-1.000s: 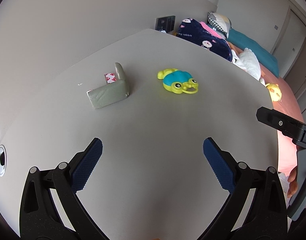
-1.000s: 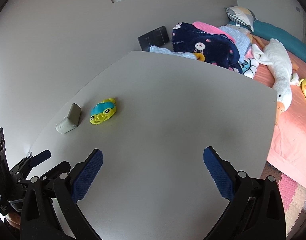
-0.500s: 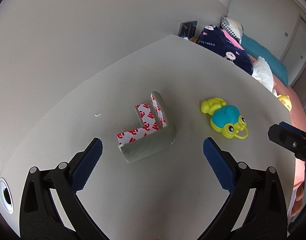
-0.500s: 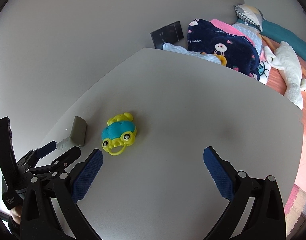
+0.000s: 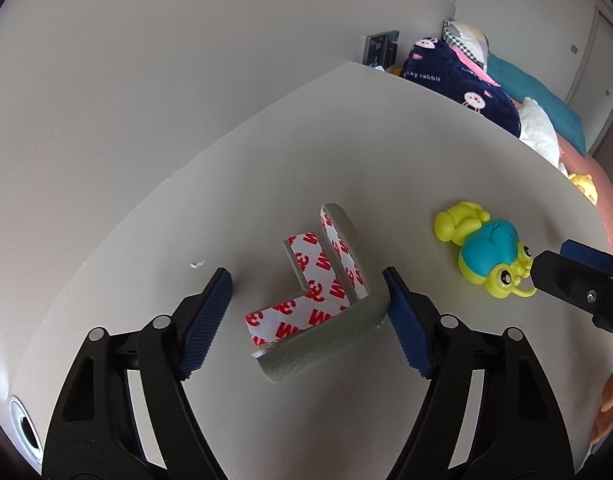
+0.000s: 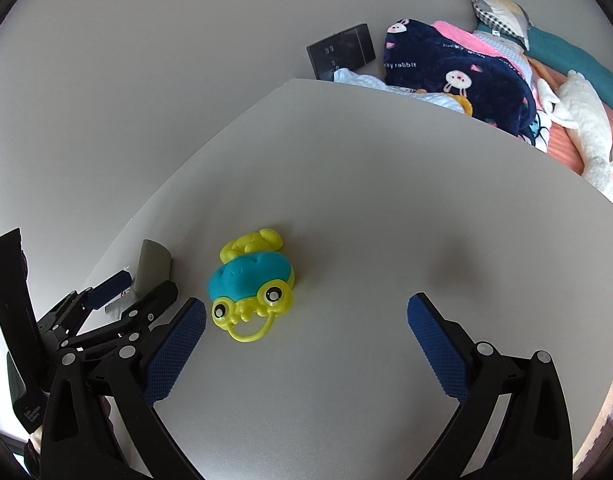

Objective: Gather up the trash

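Observation:
A grey foam corner guard (image 5: pixel 326 332) with red-and-white tape backing lies on the grey table (image 5: pixel 426 140). My left gripper (image 5: pixel 304 276) straddles it with its jaws closing. The right pad (image 5: pixel 406 332) sits against the guard's corner, while the left pad (image 5: pixel 204 320) stands clear of it. In the right wrist view the guard (image 6: pixel 154 264) shows between the left gripper's fingers (image 6: pixel 106 288). A yellow and teal frog toy (image 6: pixel 252 280) lies just ahead of my right gripper (image 6: pixel 306 304), which is open and empty. The toy (image 5: pixel 486 252) also lies to the right of the guard.
A tiny white scrap (image 5: pixel 197 265) lies left of the guard. A round cable hole (image 5: pixel 24 428) sits at the table's near left corner. Beyond the far edge is a bed with a navy blanket (image 6: pixel 454 68), a white plush (image 6: pixel 586 120) and a dark wall panel (image 6: pixel 342 50).
Both grippers have moved forward over the table. The guard now lies between the left jaws, which have narrowed. The frog toy is closer to the right gripper.

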The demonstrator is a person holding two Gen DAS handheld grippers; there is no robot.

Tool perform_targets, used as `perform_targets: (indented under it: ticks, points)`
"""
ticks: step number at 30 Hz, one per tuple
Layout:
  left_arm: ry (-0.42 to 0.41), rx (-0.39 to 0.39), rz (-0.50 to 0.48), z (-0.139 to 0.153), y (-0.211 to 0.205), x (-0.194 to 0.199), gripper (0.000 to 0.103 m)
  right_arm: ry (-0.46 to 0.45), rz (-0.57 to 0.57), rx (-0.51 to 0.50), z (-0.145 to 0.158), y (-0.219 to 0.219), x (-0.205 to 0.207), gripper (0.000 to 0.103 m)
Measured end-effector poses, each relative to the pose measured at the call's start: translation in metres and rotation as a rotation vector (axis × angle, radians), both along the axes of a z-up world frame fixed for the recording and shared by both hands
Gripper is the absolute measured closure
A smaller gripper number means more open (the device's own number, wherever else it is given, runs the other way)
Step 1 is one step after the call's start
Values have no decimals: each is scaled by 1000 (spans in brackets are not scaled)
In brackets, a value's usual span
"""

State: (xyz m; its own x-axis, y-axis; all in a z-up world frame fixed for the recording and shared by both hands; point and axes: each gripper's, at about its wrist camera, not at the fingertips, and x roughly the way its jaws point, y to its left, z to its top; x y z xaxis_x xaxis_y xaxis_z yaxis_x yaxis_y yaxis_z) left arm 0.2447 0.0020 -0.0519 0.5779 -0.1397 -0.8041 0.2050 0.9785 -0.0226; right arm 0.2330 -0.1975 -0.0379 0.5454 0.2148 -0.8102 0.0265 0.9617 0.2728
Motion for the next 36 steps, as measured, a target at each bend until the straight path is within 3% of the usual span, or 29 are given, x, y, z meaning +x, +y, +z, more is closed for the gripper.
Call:
perform_targets:
  ticks: [3,5,11,20,24,26,27,28,36]
  points:
    - [-19,8,-26,1,-1,-2,44,6,-3,0,-1,5,4,3]
    - [-24,-6,-20,2,2,-3,46,11,-2,-3,-3,9,8,3]
    - [-63,13,117,15,25,-1,47,30,13,-54,-13,22,18,3]
    - [-98,18,151,30,41,-4,47,-16,75,-217,-20,45,26,3]
    - [-102,40,137,30,38,-4,47,-28,72,-253,-21,48,31,11]
    - [-102,41,137,30,37,-4,47,-36,72,-270,-19,48,33,24]
    - [-102,42,135,30,37,-4,47,-44,68,-276,-18,47,34,40]
    - [-102,44,137,30,37,-4,47,-46,68,-270,-16,46,35,45]
    - [-99,58,135,38,26,-15,47,-34,111,-186,-13,35,32,45]
